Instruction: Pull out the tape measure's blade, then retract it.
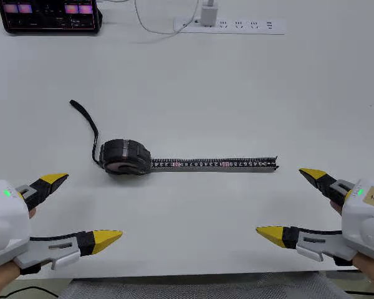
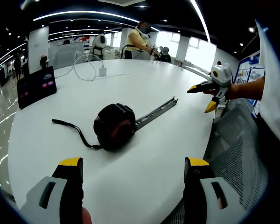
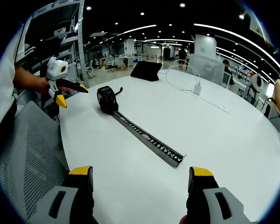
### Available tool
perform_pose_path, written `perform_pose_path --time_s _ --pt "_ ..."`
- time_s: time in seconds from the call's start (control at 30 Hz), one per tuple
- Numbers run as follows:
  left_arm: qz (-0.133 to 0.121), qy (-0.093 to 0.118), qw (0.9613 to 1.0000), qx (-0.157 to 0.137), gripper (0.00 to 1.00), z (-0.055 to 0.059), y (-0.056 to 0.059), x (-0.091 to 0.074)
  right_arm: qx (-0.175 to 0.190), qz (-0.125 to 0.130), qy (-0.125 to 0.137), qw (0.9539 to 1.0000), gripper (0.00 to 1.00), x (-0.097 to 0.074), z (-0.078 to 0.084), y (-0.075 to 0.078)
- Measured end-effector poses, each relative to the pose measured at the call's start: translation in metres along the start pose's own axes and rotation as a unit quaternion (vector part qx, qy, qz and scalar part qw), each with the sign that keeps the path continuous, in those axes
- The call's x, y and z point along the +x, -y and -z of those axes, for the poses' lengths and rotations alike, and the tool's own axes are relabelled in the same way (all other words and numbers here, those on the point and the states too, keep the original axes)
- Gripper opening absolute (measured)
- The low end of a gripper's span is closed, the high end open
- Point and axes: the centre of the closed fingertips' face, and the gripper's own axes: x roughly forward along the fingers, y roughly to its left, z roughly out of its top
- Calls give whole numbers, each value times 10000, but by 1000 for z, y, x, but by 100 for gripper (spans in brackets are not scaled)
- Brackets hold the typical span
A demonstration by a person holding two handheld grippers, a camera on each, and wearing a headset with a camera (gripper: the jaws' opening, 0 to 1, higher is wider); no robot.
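Tape measure (image 1: pixel 124 157) lies on white table (image 1: pixel 237 87), blade (image 1: pixel 215 164) drawn out flat toward the right. Left gripper (image 1: pixel 78 208) and right gripper (image 1: pixel 293 202) both released, jaws spread, clear of it.

Head view: bright, even light from overhead. The white counter (image 1: pixel 237 93) is uniformly lit. Shadows are soft and short, with a faint one under the tape measure (image 1: pixel 124 157). Focus is sharp throughout. Gripper views: strong fisheye bending toward the edges. Ceiling light strips (image 2: pixel 199 17) burn out white, windows (image 2: pixel 203 53) are overexposed, and the background hall is slightly soft
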Motion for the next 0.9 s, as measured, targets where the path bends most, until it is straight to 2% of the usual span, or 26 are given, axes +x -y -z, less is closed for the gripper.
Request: perform_pose_path --time_s 0.47,0.67,0.9 --pt "-58 48 9999 -76 87 -2 0 1 -6 12 51 10000 82 0 -3 2" --pt "-180 126 9997 -79 87 -8 -1 6 -32 9 54 10000 81 2 -5 6" --pt "-184 179 9996 -146 87 -13 0 15 -109 8 10 9999 78 3 -5 11"
